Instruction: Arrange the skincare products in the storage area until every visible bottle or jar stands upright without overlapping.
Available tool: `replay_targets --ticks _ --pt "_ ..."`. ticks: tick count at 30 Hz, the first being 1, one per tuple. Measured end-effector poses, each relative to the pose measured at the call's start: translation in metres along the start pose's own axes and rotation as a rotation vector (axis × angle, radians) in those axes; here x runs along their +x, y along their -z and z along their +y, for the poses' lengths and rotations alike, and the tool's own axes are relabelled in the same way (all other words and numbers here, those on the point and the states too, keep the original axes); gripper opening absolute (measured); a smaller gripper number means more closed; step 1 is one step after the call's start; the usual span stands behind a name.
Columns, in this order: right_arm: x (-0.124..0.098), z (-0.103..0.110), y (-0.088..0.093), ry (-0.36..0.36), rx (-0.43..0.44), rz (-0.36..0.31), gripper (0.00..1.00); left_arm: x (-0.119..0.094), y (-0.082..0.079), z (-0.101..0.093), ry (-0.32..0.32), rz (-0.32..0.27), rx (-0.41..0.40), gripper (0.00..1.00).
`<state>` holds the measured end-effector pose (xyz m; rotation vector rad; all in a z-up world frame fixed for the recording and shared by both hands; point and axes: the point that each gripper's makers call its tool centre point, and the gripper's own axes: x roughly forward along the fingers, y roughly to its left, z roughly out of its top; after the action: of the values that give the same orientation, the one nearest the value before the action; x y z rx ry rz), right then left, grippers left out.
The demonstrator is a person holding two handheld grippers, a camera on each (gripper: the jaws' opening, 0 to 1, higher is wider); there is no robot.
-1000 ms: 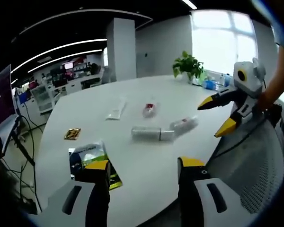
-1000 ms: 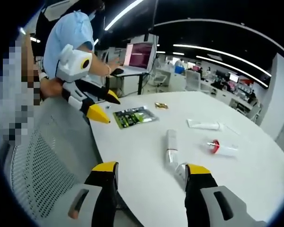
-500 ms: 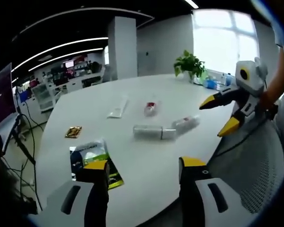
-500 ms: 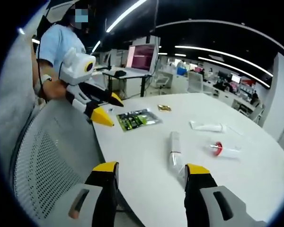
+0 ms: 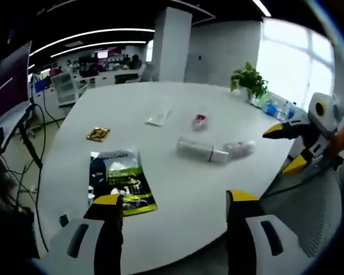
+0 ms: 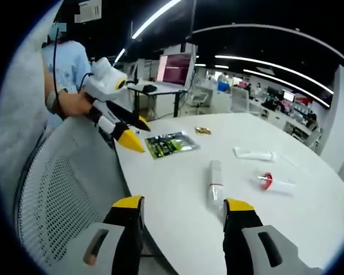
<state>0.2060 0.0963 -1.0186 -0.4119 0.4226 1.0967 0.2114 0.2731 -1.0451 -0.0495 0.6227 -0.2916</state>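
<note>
Two clear bottles lie on their sides end to end on the white table [image 5: 178, 97]: a longer bottle [image 5: 198, 150] [image 6: 216, 173] and a shorter one [image 5: 239, 148]. A small bottle with a red cap [image 5: 199, 121] [image 6: 274, 183] and a white tube [image 5: 159, 117] [image 6: 253, 153] also lie flat, farther in. My left gripper [image 5: 175, 201] [image 6: 136, 133] hovers open at the table's edge, above a green sachet pack [image 5: 119, 182] [image 6: 171, 144]. My right gripper [image 6: 183, 204] [image 5: 285, 148] is open too, near the clear bottles. Neither holds anything.
A small gold packet [image 5: 97, 134] [image 6: 203, 130] lies beyond the green pack. A potted plant [image 5: 249, 80] and water bottles [image 5: 269, 106] stand at the far edge. A mesh chair back [image 6: 63, 195] [image 5: 309, 206] sits between the grippers. A person's hand [image 6: 69, 104] holds the left gripper.
The left gripper has risen and swung toward the table over the green pack, and its view has shifted. The right gripper has barely moved. Both stay open; the products lie as before.
</note>
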Motion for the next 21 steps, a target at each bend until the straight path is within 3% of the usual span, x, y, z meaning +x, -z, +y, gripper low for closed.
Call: replay_targets --ticks 4,11,18,21 --pt "0.000 -0.001 0.000 0.007 -0.003 0.001 0.55 0.001 0.009 -0.007 0.008 0.050 0.133 0.66" --pt "0.000 -0.004 0.001 0.015 -0.008 0.010 0.55 0.000 0.008 -0.005 -0.005 0.049 0.136 0.62" --pt "-0.006 -0.029 -0.009 0.043 0.062 0.007 0.59 -0.001 0.010 -0.004 -0.011 0.057 0.162 0.58" --pt "-0.003 -0.045 -0.022 0.037 -0.025 0.019 0.60 -0.002 0.009 -0.001 -0.024 0.053 0.159 0.56"
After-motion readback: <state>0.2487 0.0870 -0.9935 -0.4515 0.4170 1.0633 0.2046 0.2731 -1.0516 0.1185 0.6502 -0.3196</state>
